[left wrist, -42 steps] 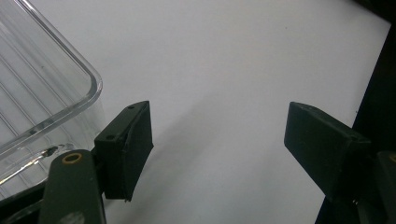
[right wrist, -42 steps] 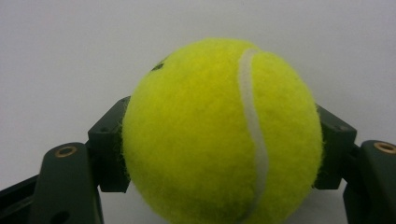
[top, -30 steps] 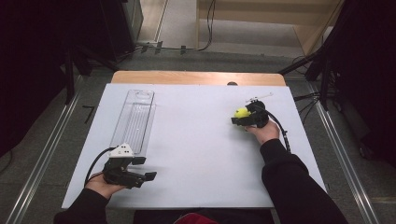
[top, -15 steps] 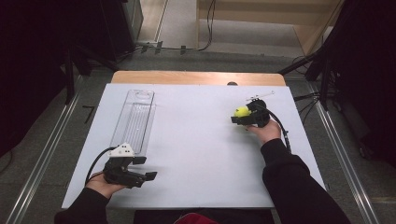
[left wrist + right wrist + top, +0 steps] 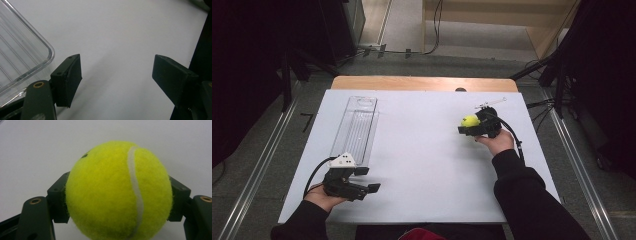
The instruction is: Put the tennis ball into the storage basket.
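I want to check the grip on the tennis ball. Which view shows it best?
The right gripper view: the tennis ball sits close up, pads pressing both sides. The high view shows it small, in the right gripper.

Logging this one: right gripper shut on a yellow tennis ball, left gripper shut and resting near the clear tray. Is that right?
Not quite: the left gripper is open, its jaws wide apart with nothing between them, as the left gripper view shows. The rest holds: the right gripper is shut on the yellow tennis ball, and the left one rests near the clear tray.
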`<state>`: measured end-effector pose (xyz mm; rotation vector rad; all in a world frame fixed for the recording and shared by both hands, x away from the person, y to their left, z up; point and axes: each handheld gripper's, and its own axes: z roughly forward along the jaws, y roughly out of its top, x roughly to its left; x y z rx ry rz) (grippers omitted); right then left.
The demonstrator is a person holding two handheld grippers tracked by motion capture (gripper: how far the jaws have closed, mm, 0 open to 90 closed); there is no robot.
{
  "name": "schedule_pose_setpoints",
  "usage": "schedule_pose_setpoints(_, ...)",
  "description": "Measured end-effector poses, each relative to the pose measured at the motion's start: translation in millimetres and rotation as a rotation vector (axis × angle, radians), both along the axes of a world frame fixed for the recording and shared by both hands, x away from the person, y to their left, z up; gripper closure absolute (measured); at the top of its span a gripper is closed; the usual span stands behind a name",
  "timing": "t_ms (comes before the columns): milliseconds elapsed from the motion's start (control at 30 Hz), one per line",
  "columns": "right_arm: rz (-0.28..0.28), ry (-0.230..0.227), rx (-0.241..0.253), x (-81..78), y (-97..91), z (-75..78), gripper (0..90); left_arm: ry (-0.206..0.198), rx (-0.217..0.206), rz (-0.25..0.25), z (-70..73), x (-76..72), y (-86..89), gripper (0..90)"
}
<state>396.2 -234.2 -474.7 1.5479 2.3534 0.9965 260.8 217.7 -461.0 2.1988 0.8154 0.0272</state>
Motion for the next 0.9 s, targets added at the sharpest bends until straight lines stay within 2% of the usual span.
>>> schedule_pose_setpoints(900, 0.103, 0.002, 0.030, -21.4, 22.8, 10.5, 23.8, -0.002, -0.002, 0.001, 0.5, 0.2, -0.6, 24.4)
